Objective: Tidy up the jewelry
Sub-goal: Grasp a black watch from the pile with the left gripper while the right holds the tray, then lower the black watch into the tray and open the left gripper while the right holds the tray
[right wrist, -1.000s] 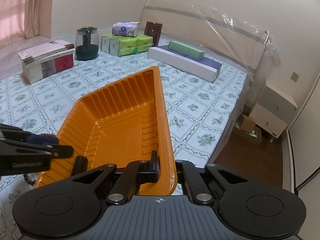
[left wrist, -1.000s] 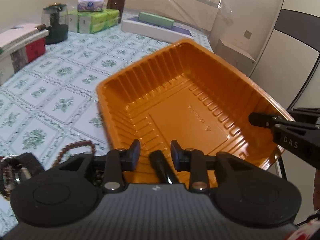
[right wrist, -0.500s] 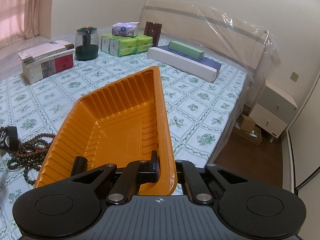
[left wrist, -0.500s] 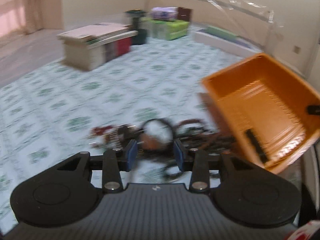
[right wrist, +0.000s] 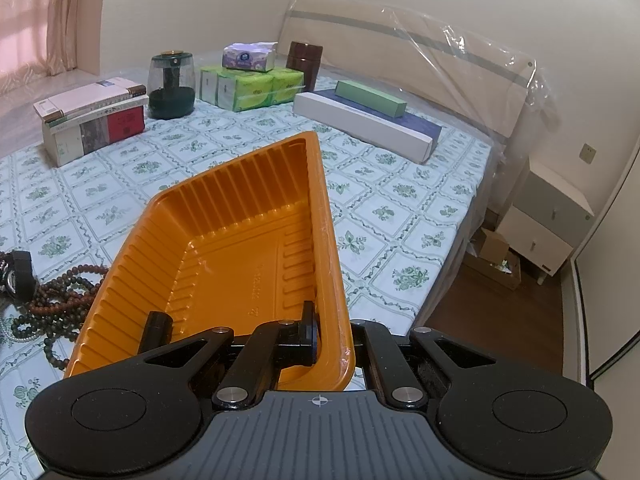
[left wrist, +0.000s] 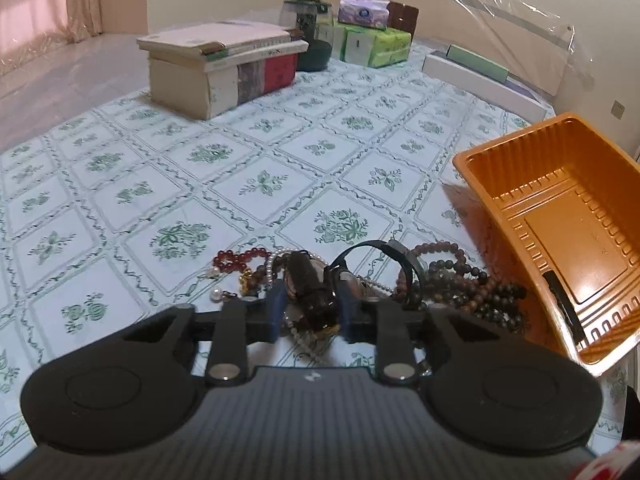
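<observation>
A pile of jewelry lies on the patterned bed sheet: a brown-strap watch (left wrist: 312,292), red beads (left wrist: 236,258), pearls, and dark bead bracelets (left wrist: 460,280). My left gripper (left wrist: 310,308) is open, its blue-padded jaws either side of the watch. My right gripper (right wrist: 334,338) is shut on the near rim of an orange plastic tray (right wrist: 240,248), held tilted. The tray (left wrist: 560,216) holds one black item (left wrist: 564,308). The bead bracelets also show in the right wrist view (right wrist: 60,300), left of the tray.
A stack of books (left wrist: 224,68), a dark green jar (right wrist: 172,84), green tissue packs (right wrist: 248,88), a brown box and long flat boxes (right wrist: 368,120) sit at the far side of the bed. The bed edge and a white nightstand (right wrist: 548,216) are at the right.
My left gripper swung away from the tray, leaving the black item in it, and came down over the jewelry pile with the watch between its jaws. The right gripper and tray stayed put.
</observation>
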The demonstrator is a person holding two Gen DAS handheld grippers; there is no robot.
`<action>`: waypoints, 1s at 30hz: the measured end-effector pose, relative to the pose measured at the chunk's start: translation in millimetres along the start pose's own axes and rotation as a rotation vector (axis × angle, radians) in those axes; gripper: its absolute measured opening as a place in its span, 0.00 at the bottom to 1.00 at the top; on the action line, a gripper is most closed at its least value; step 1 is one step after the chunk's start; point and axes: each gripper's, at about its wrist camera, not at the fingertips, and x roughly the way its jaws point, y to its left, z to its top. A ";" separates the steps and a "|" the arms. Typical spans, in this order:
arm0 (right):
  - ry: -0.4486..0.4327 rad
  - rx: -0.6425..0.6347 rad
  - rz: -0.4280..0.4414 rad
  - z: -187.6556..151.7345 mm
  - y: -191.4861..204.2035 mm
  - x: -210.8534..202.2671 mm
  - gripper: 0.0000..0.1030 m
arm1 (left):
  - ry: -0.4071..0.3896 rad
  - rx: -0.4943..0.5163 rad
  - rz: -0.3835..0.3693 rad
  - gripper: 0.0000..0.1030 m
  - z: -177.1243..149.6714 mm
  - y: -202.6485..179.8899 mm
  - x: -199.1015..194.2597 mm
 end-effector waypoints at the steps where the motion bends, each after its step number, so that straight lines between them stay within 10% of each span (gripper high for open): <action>1: 0.000 0.000 -0.001 0.2 -0.2 0.1 0.04 | 0.008 0.006 0.004 0.18 0.5 -0.3 1.6; 30: 0.000 0.002 0.001 -0.8 -0.7 1.2 0.04 | -0.054 0.033 -0.039 0.14 33.3 6.5 -39.5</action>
